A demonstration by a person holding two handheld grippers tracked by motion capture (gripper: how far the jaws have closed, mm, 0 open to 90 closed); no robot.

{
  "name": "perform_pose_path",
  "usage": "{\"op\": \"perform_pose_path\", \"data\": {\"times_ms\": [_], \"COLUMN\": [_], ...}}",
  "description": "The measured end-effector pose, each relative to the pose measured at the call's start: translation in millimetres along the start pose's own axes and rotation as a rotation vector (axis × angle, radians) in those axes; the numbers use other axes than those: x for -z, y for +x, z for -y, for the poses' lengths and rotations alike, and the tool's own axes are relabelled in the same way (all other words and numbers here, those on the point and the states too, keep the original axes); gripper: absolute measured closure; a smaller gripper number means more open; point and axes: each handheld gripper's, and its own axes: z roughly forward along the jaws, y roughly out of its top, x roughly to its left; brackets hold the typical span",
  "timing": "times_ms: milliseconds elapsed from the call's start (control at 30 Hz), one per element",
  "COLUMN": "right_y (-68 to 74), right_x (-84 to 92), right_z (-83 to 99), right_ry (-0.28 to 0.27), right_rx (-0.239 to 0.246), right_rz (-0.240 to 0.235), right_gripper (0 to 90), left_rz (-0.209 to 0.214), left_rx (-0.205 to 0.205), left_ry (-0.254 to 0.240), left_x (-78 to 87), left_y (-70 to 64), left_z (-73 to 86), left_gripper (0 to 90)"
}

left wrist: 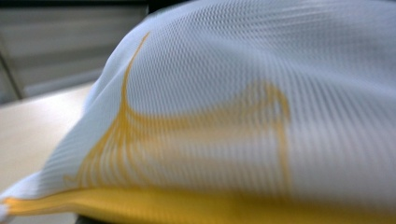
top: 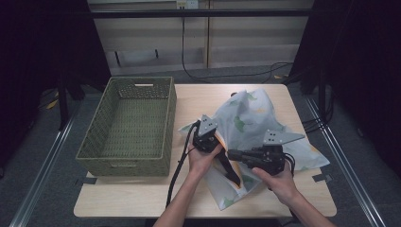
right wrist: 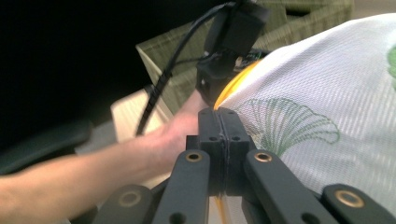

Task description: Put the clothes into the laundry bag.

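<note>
A light wooden table carries everything. On its left part stands an olive-green woven basket, rectangular, with cut-out handles in its short walls. Just right of the basket a white mesh cloth printed with green leaf shapes and edged in orange lies bunched up and spreads toward the table's right edge.

The right gripper points leftward across the near part of the cloth; in the right gripper view its two jaws are pressed together with the orange hem of the cloth caught between them. The left gripper sits beside it, close to the basket's near right corner, with its jaws angled down onto the cloth. Its own view is close against the white mesh and orange border, so I cannot tell how its jaws stand.
</note>
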Motion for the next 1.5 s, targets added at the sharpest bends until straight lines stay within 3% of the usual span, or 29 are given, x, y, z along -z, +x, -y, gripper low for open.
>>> {"op": "perform_pose_path", "data": {"times_ms": [133, 267, 367, 467, 533, 667, 800, 867, 933, 1000, 1133, 1167, 1267, 1333, 1400, 1500], "right_y": [-13.8, -17.5, -20.6, -23.1, -25.5, -32.1, -34.1, -33.5, -32.6, -31.8, -30.6, -29.2, -23.2, -20.7, -15.4, -18.9], "right_x": [-13.8, -21.3, -23.7, -25.8, -26.2, -25.1, -22.9, -21.7, -21.1, -20.8, -22.7, -24.3, -29.7, -31.9, -41.7, -51.2], "right_z": [21.2, 32.5, 35.9, 39.1, 40.8, 42.7, 43.4, 43.0, 42.2, 40.5, 37.3, 35.5, 29.3, 26.9, 22.9, 29.1], "right_ry": [0.082, 0.136, 0.151, 0.163, 0.169, 0.177, 0.183, 0.182, 0.179, 0.173, 0.164, 0.159, 0.15, 0.147, 0.16, 0.206], "right_rx": [-0.035, -0.039, -0.034, -0.041, -0.038, -0.049, -0.042, -0.039, -0.032, -0.028, -0.025, -0.027, -0.012, -0.006, 0.013, 0.011], "right_rz": [0.014, 0.023, 0.036, 0.044, 0.052, 0.076, 0.106, 0.112, 0.115, 0.114, 0.104, 0.098, 0.081, 0.073, 0.065, 0.081], "right_gripper": [89.6, 89.5, 89.5, 89.5, 89.4, 89.3, 89.1, 89.1, 89.1, 89.0, 89.0, 89.1, 89.0, 88.9, 88.7, 88.7], "left_rz": [0.014, -0.006, -0.002, 0.006, 0.046, 0.034, 0.035, 0.022, 0.045, 0.08, 0.109, 0.095, 0.098, 0.106, 0.145, 0.152], "left_rx": [0.009, -0.006, -0.002, -0.01, 0.007, 0.001, -0.092, -0.1, -0.104, -0.094, -0.137, -0.164, -0.167, -0.168, -0.188, -0.186], "left_ry": [0.073, 0.137, 0.171, 0.172, 0.158, 0.136, 0.229, 0.287, 0.355, 0.363, 0.384, 0.424, 0.424, 0.407, 0.383, 0.378], "left_x": [-13.8, -19.4, -17.3, -0.6, 12.9, 40.8, 51.6, 50.1, 46.5, 45.5, 38.2, 36.3, 35.6, 35.0, 34.3, 34.0], "left_y": [6.6, 7.3, 8.9, 11.5, 12.6, 4.9, -1.1, 1.9, 5.4, 8.5, 6.6, 4.1, 3.7, 4.1, 2.8, 0.3], "left_z": [21.4, 29.8, 31.3, 31.5, 32.1, 33.7, 42.6, 49.8, 55.9, 61.0, 66.3, 66.9, 63.7, 64.4, 64.6, 64.8], "left_gripper": [81.5, 80.1, 70.9, 61.3, 49.6, 35.8, 30.9, 26.5, 23.1, 19.6, 16.9, 18.7, 30.1, 43.5, 63.8, 80.8]}}
